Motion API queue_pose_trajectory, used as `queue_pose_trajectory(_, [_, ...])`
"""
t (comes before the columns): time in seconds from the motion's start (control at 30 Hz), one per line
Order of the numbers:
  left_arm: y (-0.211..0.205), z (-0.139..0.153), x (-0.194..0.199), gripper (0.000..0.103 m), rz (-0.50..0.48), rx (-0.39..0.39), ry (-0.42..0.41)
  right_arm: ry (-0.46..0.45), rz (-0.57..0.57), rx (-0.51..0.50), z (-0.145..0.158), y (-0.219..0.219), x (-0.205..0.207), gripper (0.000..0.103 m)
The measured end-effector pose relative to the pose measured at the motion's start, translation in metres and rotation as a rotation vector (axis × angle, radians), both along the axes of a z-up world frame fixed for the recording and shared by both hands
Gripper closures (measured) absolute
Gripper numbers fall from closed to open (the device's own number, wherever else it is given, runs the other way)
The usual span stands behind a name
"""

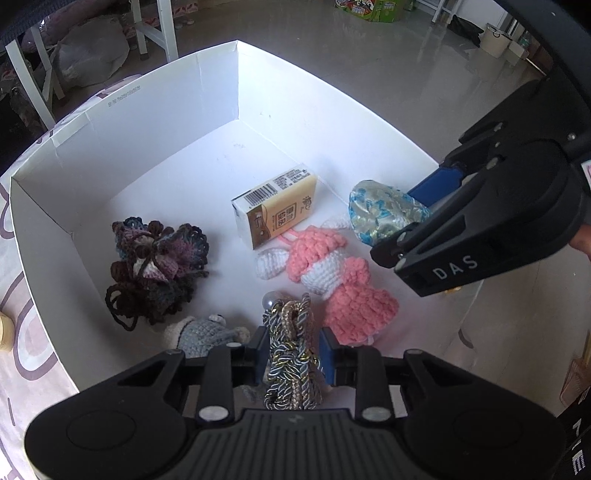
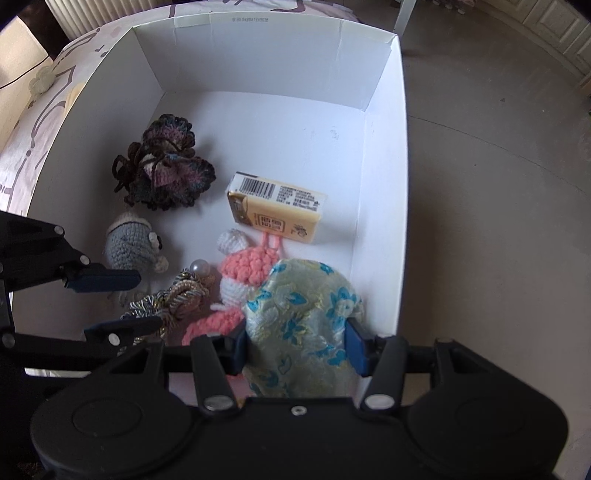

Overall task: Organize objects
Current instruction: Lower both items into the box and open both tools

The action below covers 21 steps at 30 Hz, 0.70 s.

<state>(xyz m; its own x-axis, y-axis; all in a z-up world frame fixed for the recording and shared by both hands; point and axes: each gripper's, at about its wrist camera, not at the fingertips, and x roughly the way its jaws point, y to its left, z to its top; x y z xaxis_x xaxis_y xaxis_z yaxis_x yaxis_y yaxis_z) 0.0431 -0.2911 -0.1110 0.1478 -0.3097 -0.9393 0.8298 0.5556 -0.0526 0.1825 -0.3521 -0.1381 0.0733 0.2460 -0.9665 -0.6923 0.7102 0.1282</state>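
Note:
A white cardboard box [image 1: 236, 92] holds a dark crochet flower [image 1: 159, 254], a yellow tissue pack [image 1: 277, 210], a pink and white crochet toy [image 1: 328, 277] and a grey crochet toy [image 1: 207, 332]. My left gripper [image 1: 291, 347] is shut on a gold and blue braided cord [image 1: 291, 362] with a pearl, low inside the box. My right gripper [image 2: 297, 347] is shut on a blue-flowered silk pouch [image 2: 306, 314] above the box's near right corner. The right gripper also shows in the left wrist view [image 1: 424, 218], holding the pouch [image 1: 384, 214].
The box [image 2: 384, 184] stands on a table with a pale patterned cloth [image 2: 44, 122]. Grey floor [image 2: 498, 184] lies beyond the box. White chair legs [image 1: 155, 29] and a bag stand on the floor in the back.

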Motion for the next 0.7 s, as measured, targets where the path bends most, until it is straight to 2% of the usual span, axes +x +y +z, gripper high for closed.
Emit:
queue_pose_trajectory(0.1, [0.001, 0.001, 0.001, 0.066, 0.003, 0.006, -0.002, 0.001, 0.008, -0.006, -0.002, -0.001, -0.002, 0.047])
queue_pose_trajectory(0.17, [0.003, 0.002, 0.001, 0.047, 0.004, 0.007, -0.004, -0.004, 0.018, -0.011, -0.002, 0.0, -0.004, 0.042])
queue_pose_trajectory(0.2, [0.004, 0.003, 0.0, 0.044, 0.002, 0.009, -0.009, -0.002, 0.022, -0.006, -0.001, 0.0, -0.005, 0.041])
queue_pose_trajectory(0.3, [0.007, 0.006, -0.003, 0.043, -0.015, 0.012, -0.024, -0.012, 0.024, 0.01, 0.004, 0.0, -0.006, 0.036])
queue_pose_trajectory(0.7, [0.021, 0.019, -0.001, 0.042, 0.013, -0.009, -0.033, -0.056, 0.011, 0.043, 0.025, 0.001, -0.011, 0.031])
